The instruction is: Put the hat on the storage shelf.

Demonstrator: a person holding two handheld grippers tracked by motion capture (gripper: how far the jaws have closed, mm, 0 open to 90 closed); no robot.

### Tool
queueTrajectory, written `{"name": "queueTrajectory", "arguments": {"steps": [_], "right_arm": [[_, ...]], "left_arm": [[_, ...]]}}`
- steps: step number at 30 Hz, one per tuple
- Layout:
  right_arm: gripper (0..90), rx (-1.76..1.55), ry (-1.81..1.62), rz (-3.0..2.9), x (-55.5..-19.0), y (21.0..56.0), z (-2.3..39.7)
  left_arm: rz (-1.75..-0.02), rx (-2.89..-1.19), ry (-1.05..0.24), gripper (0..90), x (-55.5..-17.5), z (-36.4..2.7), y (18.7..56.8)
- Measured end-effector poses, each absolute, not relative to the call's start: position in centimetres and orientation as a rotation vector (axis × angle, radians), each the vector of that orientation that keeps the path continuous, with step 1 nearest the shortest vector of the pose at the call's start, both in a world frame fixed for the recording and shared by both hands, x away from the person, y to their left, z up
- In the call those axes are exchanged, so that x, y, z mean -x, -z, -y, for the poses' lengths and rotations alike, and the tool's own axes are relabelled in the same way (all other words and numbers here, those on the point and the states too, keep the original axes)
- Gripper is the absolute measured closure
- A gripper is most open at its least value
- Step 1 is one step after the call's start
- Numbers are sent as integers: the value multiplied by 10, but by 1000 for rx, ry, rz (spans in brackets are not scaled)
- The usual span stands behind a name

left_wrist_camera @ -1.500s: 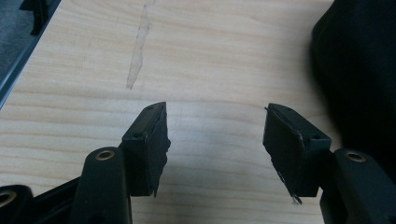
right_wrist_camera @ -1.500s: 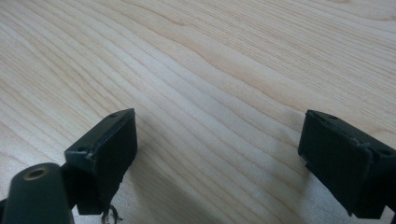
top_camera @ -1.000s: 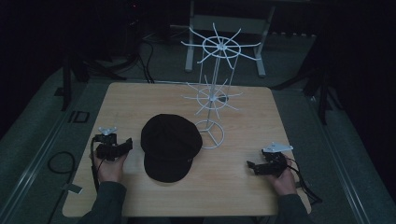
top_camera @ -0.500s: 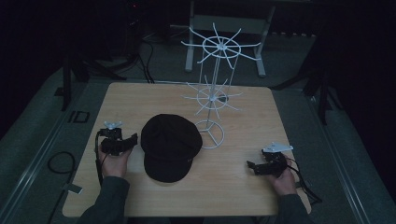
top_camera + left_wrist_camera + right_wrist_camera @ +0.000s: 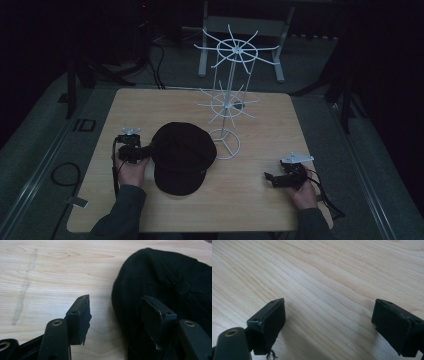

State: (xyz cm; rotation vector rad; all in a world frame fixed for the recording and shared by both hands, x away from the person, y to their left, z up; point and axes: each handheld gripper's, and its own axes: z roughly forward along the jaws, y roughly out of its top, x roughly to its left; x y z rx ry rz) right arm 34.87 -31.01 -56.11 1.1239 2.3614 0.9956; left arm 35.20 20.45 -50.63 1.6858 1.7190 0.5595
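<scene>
— Where is the hat?

— The black fabric cap (image 5: 182,157) lies flat on the pale wooden table (image 5: 150,107), left of the middle and nearer the near edge, just beside the round foot of the white wire display stand (image 5: 227,107).

— And your left tool?

— My left tool (image 5: 146,151) is at the cap's left rim. Its jaws have just been closing a little but are not pressing: one jaw is over the cap's edge, the other over bare wood (image 5: 50,290).

— The right one?

— My right tool (image 5: 272,178) rests near the table's near right corner, jaws wide apart, holding nothing.

— Any label or writing?

— None I can read on the cap.
</scene>
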Motion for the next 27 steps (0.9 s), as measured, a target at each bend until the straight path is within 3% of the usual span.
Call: {"name": "queueTrajectory", "arguments": {"steps": [27], "right_arm": [[117,-1125,-996,-2360,-349,561,310]], "left_arm": [[-1802,-1768,-382,408,-396,-178,537]]}}
